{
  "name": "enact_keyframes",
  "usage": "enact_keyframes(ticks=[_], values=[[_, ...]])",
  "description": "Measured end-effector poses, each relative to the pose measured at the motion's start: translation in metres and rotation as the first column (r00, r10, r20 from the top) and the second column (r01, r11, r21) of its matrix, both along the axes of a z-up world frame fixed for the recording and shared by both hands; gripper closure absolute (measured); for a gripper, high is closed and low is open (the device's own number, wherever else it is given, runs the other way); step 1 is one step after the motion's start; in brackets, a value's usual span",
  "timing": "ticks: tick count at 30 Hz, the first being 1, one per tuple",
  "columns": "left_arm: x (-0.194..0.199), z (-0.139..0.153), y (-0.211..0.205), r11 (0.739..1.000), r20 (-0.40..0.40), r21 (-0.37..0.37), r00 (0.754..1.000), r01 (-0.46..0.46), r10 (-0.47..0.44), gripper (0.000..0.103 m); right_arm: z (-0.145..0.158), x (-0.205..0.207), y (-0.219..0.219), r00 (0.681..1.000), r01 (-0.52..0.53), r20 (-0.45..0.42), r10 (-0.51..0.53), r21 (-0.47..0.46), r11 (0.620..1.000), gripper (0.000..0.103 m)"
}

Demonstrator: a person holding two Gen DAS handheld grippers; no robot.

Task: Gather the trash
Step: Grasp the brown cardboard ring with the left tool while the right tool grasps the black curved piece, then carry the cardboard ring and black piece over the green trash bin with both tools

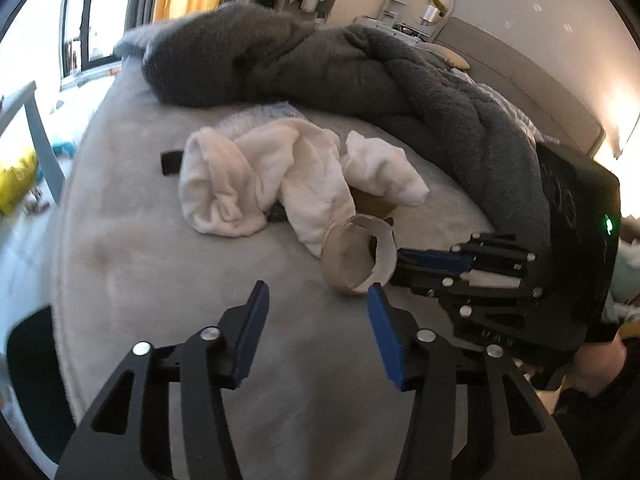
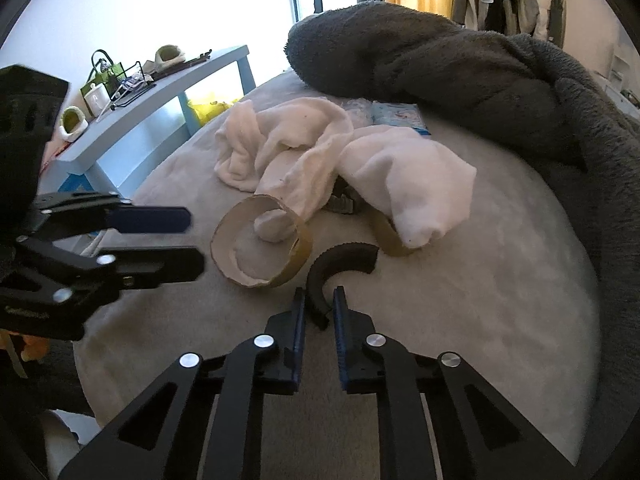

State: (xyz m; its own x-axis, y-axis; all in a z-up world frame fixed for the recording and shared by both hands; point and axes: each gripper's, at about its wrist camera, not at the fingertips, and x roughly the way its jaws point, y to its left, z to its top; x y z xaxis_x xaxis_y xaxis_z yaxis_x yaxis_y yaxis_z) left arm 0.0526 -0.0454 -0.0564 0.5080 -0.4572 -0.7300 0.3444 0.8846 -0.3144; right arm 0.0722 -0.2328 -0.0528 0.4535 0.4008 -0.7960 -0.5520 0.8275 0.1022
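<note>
Right gripper (image 2: 320,304) jaws nearly shut, pinching one end of a curved black strip (image 2: 340,258) lying on the grey bed (image 2: 500,300). Left gripper (image 1: 316,300) jaws about half open, nothing between them; a torn cardboard ring (image 1: 358,258) sits just beyond its right fingertip, possibly touching, view unclear. Ring lies against a crumpled white cloth (image 1: 256,176); dark grey blanket (image 1: 320,68) heaped behind.
</note>
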Motion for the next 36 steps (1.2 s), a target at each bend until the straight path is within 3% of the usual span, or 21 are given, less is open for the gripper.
enact_keyframes(ticks=[7,14,23,36], values=[[0.015,-0.006,0.000,0.996,-0.059,-0.070,0.997,-0.062,0.058,0.065,0.002,-0.002,-0.001,0.999,-0.031,0.017,0.031,0.001,1.000,0.093],[0.023,-0.012,-0.008,0.995,-0.081,-0.065,0.994,-0.079,0.073,0.080,0.004,-0.001,-0.004,0.999,-0.037,0.008,0.037,0.003,0.999,0.093],[0.020,-0.006,-0.008,0.997,-0.041,-0.047,0.998,-0.056,0.055,0.095,0.015,-0.003,0.000,0.999,-0.047,0.015,0.047,0.007,0.999,0.095],[0.007,0.020,0.034,0.991,0.071,-0.009,0.989,-0.131,0.131,0.100,0.051,-0.006,0.030,0.994,-0.069,0.087,0.065,0.040,0.997,0.095]])
